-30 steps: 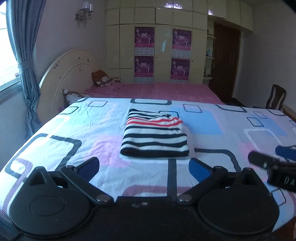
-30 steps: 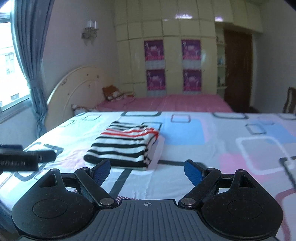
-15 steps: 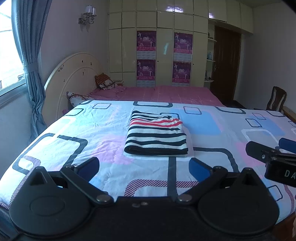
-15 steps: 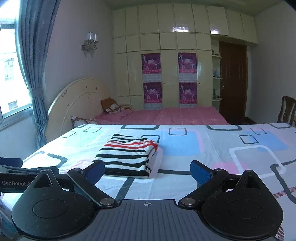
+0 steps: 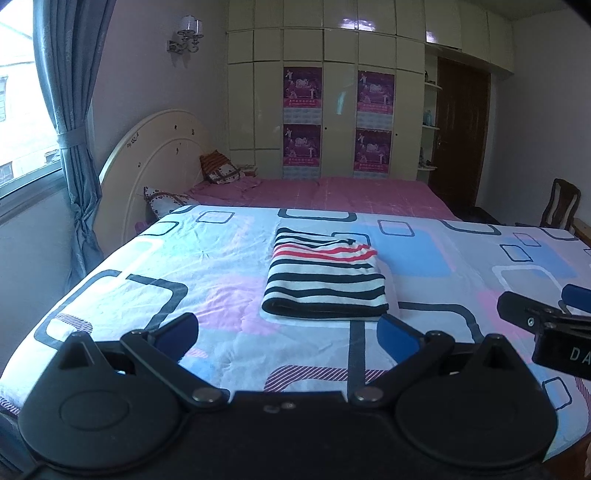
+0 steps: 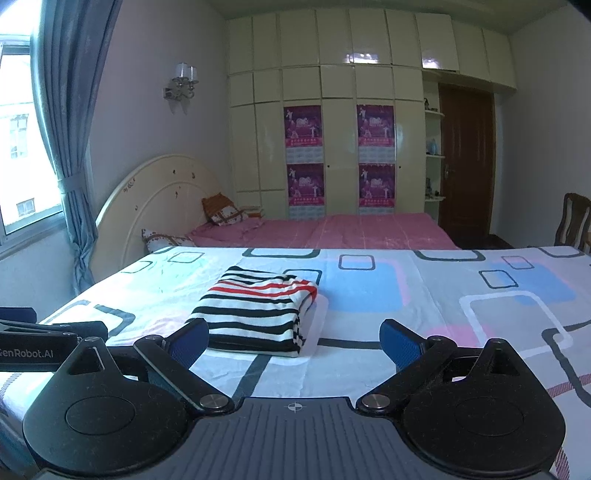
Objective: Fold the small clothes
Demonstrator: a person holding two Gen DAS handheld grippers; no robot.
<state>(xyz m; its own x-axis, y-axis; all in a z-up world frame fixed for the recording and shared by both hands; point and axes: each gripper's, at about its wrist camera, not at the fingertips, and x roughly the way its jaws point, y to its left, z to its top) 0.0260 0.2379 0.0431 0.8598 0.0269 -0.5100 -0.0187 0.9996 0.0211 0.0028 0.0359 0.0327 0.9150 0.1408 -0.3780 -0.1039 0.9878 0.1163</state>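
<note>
The striped garment [image 5: 325, 280] is seen lying neatly folded on the patterned sheet [image 5: 184, 266], both the left gripper [image 5: 288, 332] and right gripper [image 6: 293, 338] are held spread and empty short of it, so folding is judged finished and only withdrawal is called for.

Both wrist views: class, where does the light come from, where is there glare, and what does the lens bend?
Left wrist view: daylight from the window, glare on the wardrobe doors. Right wrist view: the window is blown out white; the curtain bows with fisheye distortion.
</note>
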